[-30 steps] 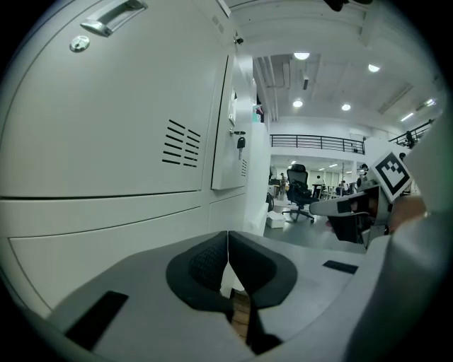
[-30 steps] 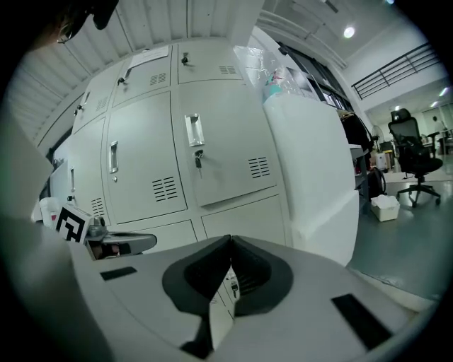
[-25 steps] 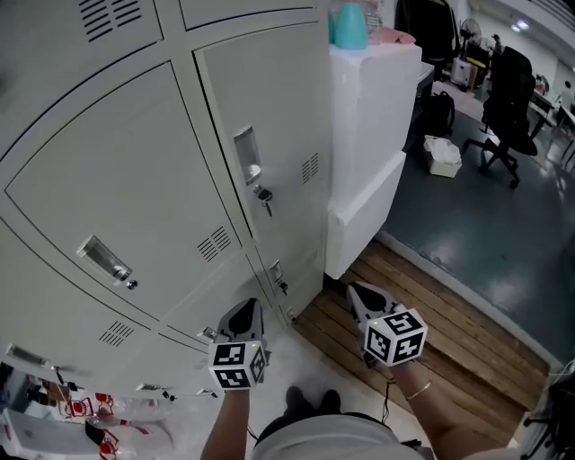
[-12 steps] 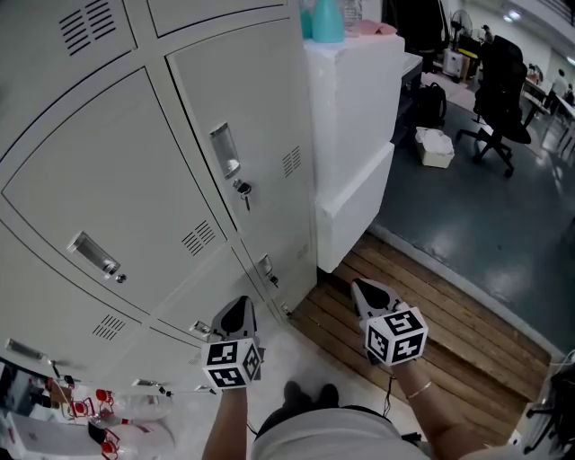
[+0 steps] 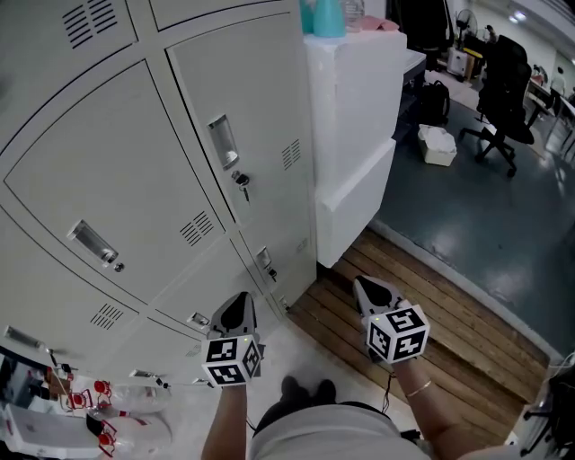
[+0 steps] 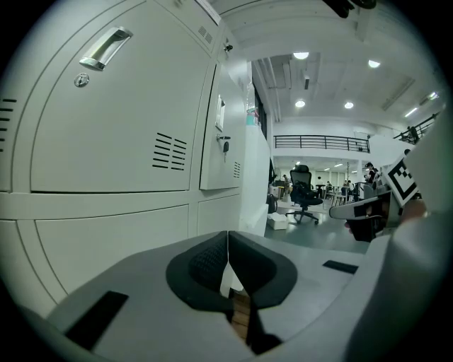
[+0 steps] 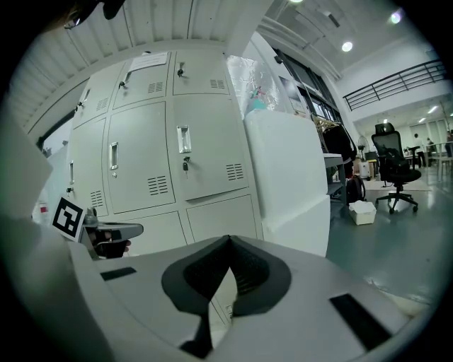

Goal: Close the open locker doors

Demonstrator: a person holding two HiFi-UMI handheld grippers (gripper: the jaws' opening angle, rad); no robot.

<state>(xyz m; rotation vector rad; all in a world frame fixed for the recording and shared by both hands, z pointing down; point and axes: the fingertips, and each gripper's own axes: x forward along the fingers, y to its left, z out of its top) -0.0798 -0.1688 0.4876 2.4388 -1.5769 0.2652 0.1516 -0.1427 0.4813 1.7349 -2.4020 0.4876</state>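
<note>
A bank of pale grey lockers (image 5: 135,180) fills the left of the head view. The door with a key in its lock (image 5: 241,182) and the door with a recessed handle (image 5: 94,244) both look flush with the frame, and I see no door standing ajar. My left gripper (image 5: 238,302) hangs low in front of the bottom lockers, shut and empty. My right gripper (image 5: 364,286) is level with it over the wooden floor, also shut with nothing held. The right gripper view shows the lockers (image 7: 177,155) ahead and the left gripper (image 7: 106,233) beside them.
A tall white cabinet (image 5: 355,135) stands against the lockers' right side, with a teal bottle (image 5: 323,18) on top. Wooden slats (image 5: 431,332) cover the floor below me. A black office chair (image 5: 503,90) and a white box (image 5: 437,145) sit beyond. Bags with red labels (image 5: 81,413) lie at bottom left.
The head view has swung slightly, so the lockers sit further left in the picture. Both grippers stay low and shut in almost the same places.
</note>
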